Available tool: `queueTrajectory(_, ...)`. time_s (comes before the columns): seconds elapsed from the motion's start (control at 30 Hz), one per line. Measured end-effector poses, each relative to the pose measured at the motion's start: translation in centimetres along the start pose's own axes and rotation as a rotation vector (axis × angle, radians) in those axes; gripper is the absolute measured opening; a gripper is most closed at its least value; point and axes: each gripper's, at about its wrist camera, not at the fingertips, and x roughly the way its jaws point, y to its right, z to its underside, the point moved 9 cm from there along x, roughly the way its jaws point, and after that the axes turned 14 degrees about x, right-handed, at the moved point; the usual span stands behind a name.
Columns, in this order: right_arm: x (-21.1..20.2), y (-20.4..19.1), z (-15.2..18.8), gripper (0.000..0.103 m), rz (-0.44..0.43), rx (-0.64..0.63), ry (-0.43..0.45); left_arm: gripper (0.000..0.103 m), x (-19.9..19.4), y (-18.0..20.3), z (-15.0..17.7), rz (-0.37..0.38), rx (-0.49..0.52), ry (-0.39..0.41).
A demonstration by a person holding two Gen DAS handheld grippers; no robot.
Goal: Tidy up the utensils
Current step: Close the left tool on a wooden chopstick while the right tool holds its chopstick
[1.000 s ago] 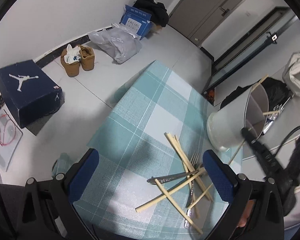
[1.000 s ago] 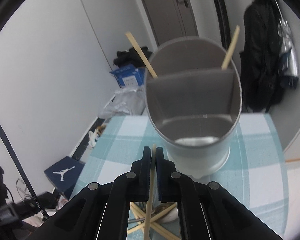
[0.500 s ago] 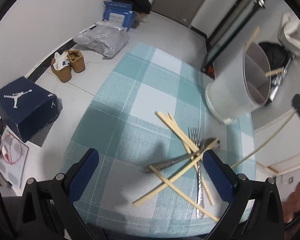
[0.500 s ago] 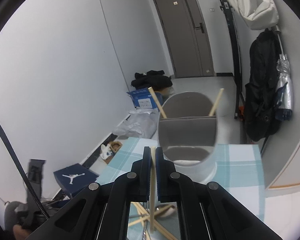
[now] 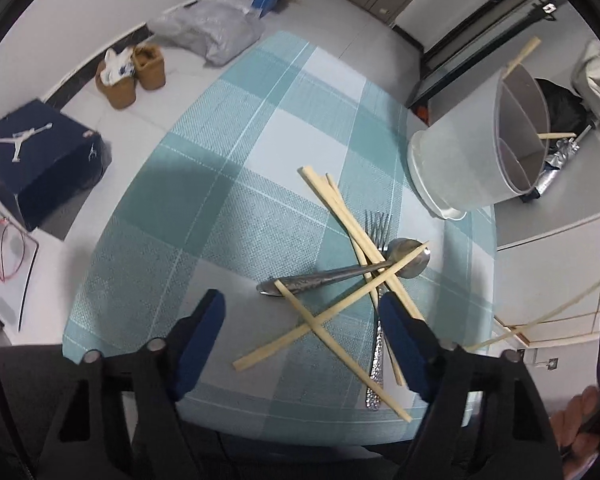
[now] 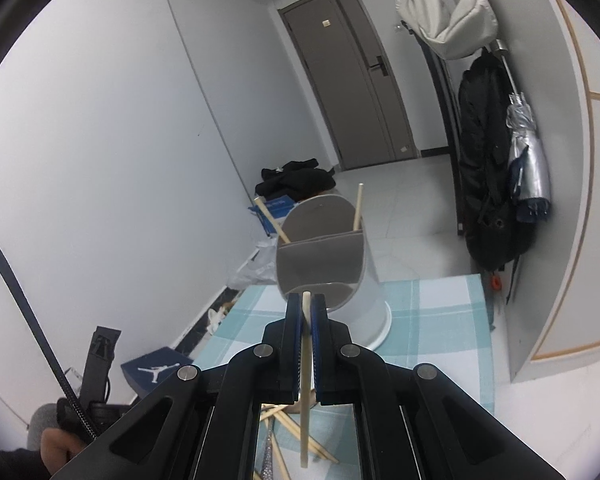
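The right gripper [image 6: 307, 308] is held raised, clenched on 1 chopstick [image 6: 305, 380] before the holder [image 6: 320, 256]. The left gripper [image 5: 300, 316], unclenched but just narrowing, is angled steeply over the utensil pile [image 5: 356, 276].

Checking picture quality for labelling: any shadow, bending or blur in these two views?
Left wrist view: a dark shadow lies across the tablecloth, and the fisheye bends the table edge; utensils stay sharp. Right wrist view: evenly lit, walls curve at the rim, the held chopstick is crisp.
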Motion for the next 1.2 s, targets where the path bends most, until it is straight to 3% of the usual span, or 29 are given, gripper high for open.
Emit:
queueTrajectory(0.1,-0.4,0.2,-0.2,0.004,0.0,-0.009,0.013,0.058,0.6,-0.4,0.0,-0.027,-0.071,-0.044)
queueTrajectory(0.23,-0.6,0.4,-0.3,0.004,-0.025,0.024,-0.001,0.049,1.2,-0.1,0.4,-0.025,-0.117,-0.091)
queueTrajectory(0.5,-0.7,1.8,-0.2,0.004,-0.039,0.086,-0.037,0.031,2.5,0.4,0.7,-0.117,-0.085,-0.16)
queueTrajectory(0.63,-1.1,2.1,-0.1,0.004,-0.042,0.093,-0.043,0.028,2.8,0.0,1.2,-0.145,-0.09,-0.195)
queueTrajectory(1.0,-1.6,1.8,-0.1,0.004,-0.044,0.101,-0.034,0.004,3.1,0.1,0.9,-0.148,-0.166,-0.189)
queueTrajectory(1.2,-1.4,1.8,0.0,0.004,-0.039,0.105,-0.04,0.003,3.4,0.4,0.5,-0.147,-0.19,-0.156)
